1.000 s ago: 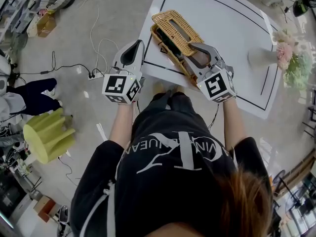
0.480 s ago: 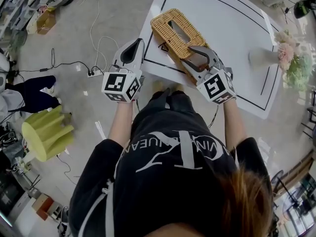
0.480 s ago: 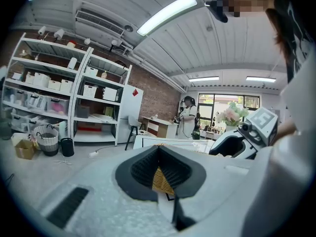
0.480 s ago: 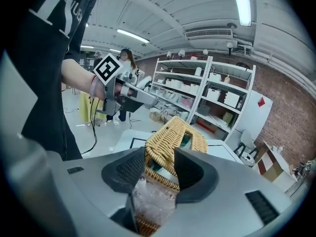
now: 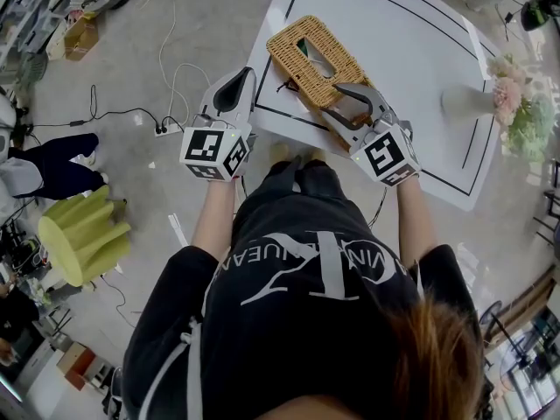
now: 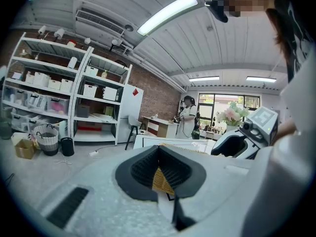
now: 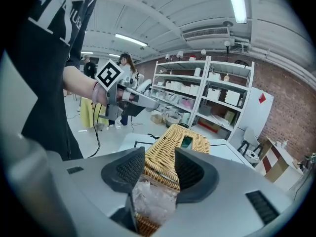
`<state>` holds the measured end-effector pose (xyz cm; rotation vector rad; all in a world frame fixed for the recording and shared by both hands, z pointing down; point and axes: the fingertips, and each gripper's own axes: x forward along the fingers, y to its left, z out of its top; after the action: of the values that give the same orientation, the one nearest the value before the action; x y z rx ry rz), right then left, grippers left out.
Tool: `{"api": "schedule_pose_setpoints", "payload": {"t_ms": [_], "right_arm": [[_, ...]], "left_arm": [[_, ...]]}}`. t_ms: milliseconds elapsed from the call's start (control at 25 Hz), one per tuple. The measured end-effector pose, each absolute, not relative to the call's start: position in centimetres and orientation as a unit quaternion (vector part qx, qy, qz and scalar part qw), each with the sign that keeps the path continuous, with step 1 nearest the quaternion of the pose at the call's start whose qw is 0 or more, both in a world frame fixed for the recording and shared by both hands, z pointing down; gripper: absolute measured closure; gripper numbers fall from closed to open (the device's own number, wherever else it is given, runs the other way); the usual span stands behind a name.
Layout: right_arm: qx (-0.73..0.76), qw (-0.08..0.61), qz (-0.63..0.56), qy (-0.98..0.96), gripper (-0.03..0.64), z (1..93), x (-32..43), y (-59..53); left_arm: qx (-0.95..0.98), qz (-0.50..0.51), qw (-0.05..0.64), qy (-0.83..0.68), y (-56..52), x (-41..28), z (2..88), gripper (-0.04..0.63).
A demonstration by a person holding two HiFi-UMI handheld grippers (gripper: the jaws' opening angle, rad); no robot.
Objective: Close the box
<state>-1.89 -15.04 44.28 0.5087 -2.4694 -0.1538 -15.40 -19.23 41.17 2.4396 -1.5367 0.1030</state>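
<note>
The wicker box [image 5: 315, 64] lies at the near left corner of the white table [image 5: 394, 24], its slotted lid down flat on it. My right gripper [image 5: 332, 101] is at the box's near end. Its jaws are opening and straddle the lid's edge without pressing it. In the right gripper view the box [image 7: 173, 147] runs away between the right gripper's [image 7: 159, 157] pads, with a wad of clear plastic [image 7: 153, 201] deep in the gap. My left gripper [image 5: 248, 77] hangs left of the table over the floor, shut and empty. In its own view the left gripper [image 6: 158, 149] points at the box [image 6: 160, 179].
A white vase [image 5: 459, 101] with pink and green flowers [image 5: 516, 103] stands at the table's right edge. On the floor to the left are cables with a power strip [image 5: 166, 131] and a yellow-green stool [image 5: 83, 239]. Shelving [image 6: 59, 98] lines the room's wall.
The box's lid has come down from raised and askew to flat on the box. My right gripper's jaws have spread wider at the box's near end. The left gripper has stayed in place.
</note>
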Motion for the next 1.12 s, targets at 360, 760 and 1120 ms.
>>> {"api": "schedule_pose_setpoints", "payload": {"t_ms": [360,760,1120], "right_arm": [[0.242,0.249,-0.012,-0.938,0.460,42.5,-0.5,-15.6],[0.325,0.175,0.017,-0.929,0.583,39.6,2.5,-16.6],[0.373,0.143,0.028,-0.916,0.618,38.3,4.3,-17.7]], "left_arm": [[0.842,0.034,0.125,-0.524,-19.5,-15.3,41.1,0.584],[0.848,0.028,0.112,-0.517,-19.8,-14.9,39.9,0.584],[0.852,0.022,0.098,-0.515,-20.4,-15.0,38.9,0.584]]}}
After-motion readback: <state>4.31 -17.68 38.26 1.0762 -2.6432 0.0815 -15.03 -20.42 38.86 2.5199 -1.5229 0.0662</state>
